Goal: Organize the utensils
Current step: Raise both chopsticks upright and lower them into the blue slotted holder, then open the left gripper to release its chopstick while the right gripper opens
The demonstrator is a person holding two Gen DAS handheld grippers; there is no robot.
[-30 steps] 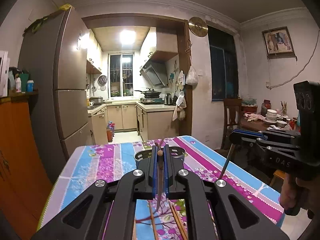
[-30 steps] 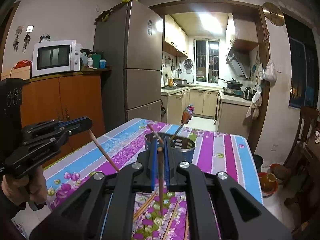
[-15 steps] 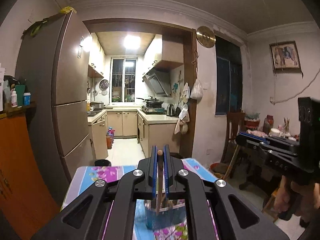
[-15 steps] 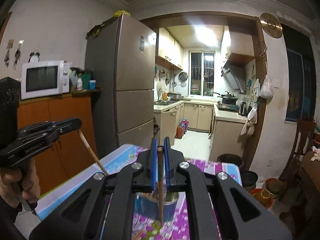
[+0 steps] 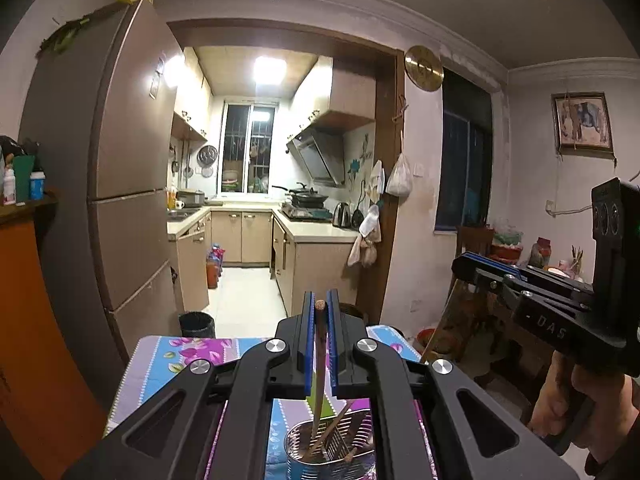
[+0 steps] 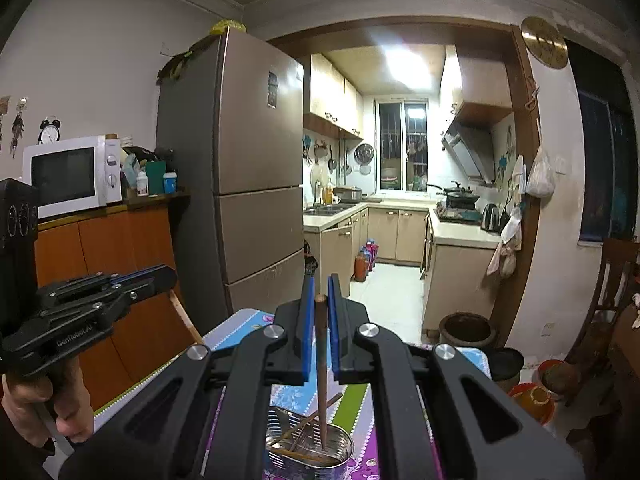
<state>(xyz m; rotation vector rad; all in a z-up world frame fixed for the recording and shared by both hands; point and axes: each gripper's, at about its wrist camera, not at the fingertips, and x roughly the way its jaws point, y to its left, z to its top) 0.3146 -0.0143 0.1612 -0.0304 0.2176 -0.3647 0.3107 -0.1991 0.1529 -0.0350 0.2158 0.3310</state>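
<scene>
two chopsticks held over the metal holder

two grippers show in each view, and each is clamped on one brown chopstick. in the left wrist view the left gripper [image 5: 319, 308] fills the lower middle of the frame, its blue pads pressed together on a chopstick [image 5: 319, 364] that hangs almost straight down, its lower tip inside the rim of the metal holder [image 5: 304, 440] at the bottom centre. other chopsticks lean crosswise inside that holder. the holder stands on a table with a flowered cloth [image 5: 160, 364], seen at lower left. at the right edge of the same frame the right gripper [image 5: 464, 266] is held by a hand [image 5: 568, 404], with a pale stick slanting down and left from its tip.

in the right wrist view the right gripper [image 6: 319, 300] sits at lower centre, its pads closed on a dark chopstick [image 6: 321, 368] whose tip reaches down into the holder [image 6: 340, 452] at the bottom of the frame. at the left edge the left gripper [image 6: 166, 274] is gripped by a hand [image 6: 44, 400], and its stick slants down to the right toward the table edge. a fridge [image 6: 248, 168] stands behind, upper centre left.
</scene>
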